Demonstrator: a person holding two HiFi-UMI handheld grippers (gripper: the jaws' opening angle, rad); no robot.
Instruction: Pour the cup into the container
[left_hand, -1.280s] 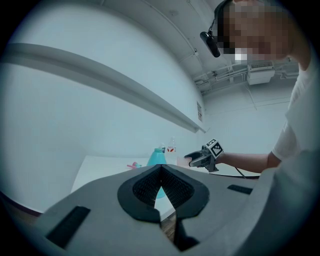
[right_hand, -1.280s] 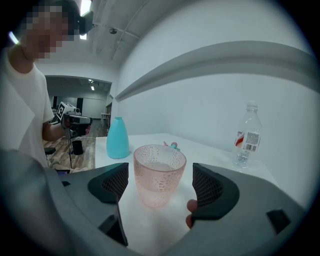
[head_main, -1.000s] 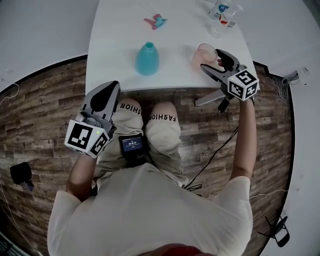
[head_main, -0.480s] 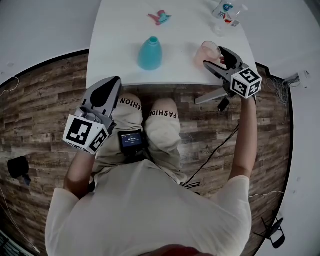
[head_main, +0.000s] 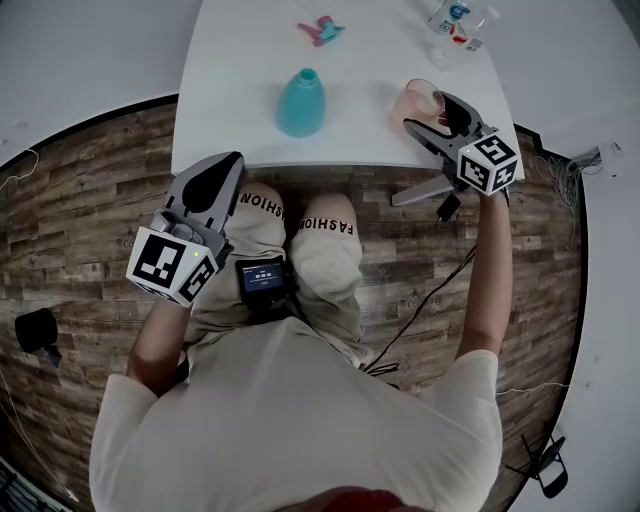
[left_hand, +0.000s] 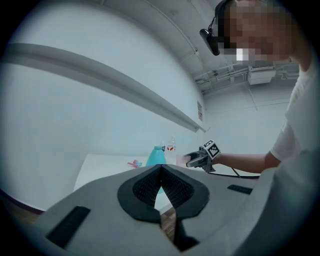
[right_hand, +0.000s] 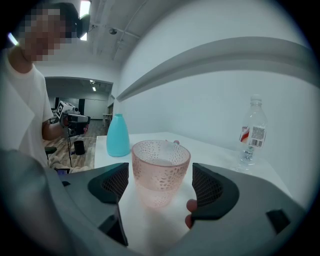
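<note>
This is looking like a lab or test room: a plain white table (head_main: 250, 50) is standing on a wood-plank floor (head_main: 90, 210), cables (head_main: 428, 303) are trailing across it, and bare pipes (left_hand: 222, 78) are running under the ceiling.

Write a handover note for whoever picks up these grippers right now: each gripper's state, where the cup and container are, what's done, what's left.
Right gripper: open, one jaw on each side of the pink cup, not closed on it.
Left gripper: shut, empty, held over the lap, off the table.
Things: the cup stands upright near the front right of the white table and seems to hold some liquid. The teal container stands upright to its left, apart from it.
Done: right gripper lined up on the cup.
Left: grip, lift, carry to the container, pour into its narrow neck.
</note>
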